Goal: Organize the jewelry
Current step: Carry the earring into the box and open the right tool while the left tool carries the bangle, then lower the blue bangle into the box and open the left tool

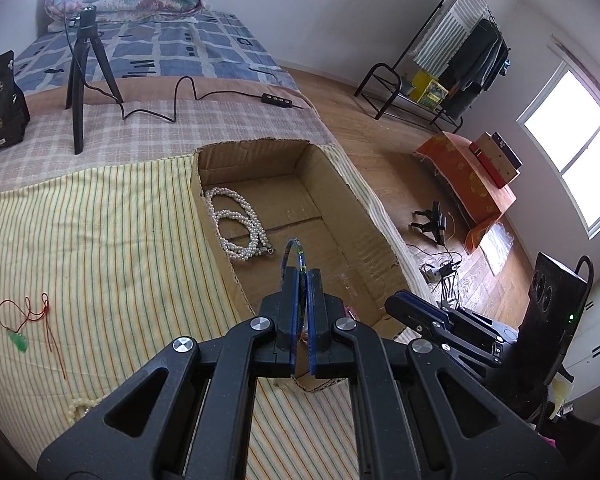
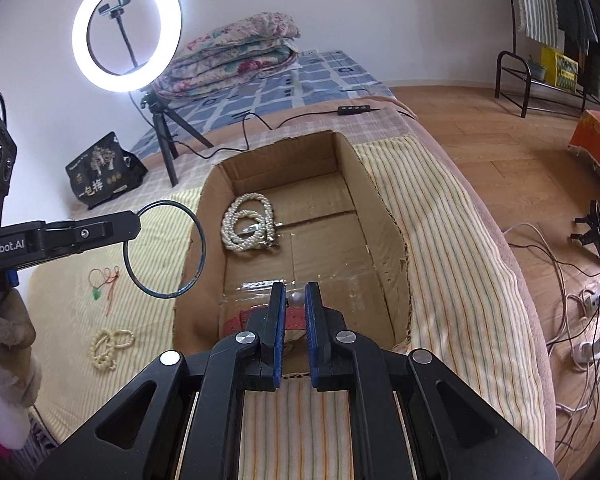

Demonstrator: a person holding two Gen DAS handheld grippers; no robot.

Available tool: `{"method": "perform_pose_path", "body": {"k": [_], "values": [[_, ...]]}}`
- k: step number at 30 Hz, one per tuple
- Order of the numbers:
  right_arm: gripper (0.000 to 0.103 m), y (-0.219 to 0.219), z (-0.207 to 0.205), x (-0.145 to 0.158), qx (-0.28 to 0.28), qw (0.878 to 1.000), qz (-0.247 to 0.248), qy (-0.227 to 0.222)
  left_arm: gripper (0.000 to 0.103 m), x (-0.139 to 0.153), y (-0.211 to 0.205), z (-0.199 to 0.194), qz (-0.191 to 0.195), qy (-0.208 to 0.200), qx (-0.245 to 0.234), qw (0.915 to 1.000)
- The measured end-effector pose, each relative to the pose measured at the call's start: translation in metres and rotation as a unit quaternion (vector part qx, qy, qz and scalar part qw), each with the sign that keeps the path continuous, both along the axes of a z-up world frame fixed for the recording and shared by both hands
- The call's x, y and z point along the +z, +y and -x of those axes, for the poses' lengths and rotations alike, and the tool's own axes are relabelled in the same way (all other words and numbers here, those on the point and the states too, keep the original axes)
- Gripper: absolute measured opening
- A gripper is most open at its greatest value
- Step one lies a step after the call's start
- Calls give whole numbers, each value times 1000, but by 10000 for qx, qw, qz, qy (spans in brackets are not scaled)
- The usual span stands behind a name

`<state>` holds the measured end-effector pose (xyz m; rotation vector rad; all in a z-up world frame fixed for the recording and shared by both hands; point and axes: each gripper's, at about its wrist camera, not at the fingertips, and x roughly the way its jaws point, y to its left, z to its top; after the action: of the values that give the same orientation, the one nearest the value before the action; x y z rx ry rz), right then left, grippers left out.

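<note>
Bangle (image 1: 295,256) sitting clenched in left gripper (image 1: 303,276), hanging over cardboard box (image 1: 256,152) beside pearl necklace (image 1: 236,224); best let go low over bare floor. Right view: right gripper (image 2: 294,292) pinching a pearl piece on red card (image 2: 296,317) above the box's near end; jade pendant (image 2: 97,292) and bead bracelet (image 2: 110,346) lying outside on striped cloth (image 2: 440,220). Box walls near, room open above.

You are working on a bed (image 1: 100,216) spread with striped cloth, a lit ring light (image 2: 126,30) glowing against the white wall (image 2: 340,0), daylight entering the window (image 1: 580,148) over wooden flooring (image 2: 480,152).
</note>
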<state>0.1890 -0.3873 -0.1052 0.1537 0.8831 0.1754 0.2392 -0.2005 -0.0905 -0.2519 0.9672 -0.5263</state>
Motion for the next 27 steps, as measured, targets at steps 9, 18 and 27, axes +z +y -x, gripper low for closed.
{"method": "perform_pose_path", "body": {"k": [9,18,27], "values": [[8,-5,-3,-6,-21,9999,37,95,1,-9,-13,-3,-236,-35,-22,9997],[8,-2,-5,-7,14,9998,123,123,1,-6,-15,0,-407,-205,-20,9990],[33,4,-2,-1,-12,9995,300,42,1,-1,-9,2,-501,-298,24,9983]]}}
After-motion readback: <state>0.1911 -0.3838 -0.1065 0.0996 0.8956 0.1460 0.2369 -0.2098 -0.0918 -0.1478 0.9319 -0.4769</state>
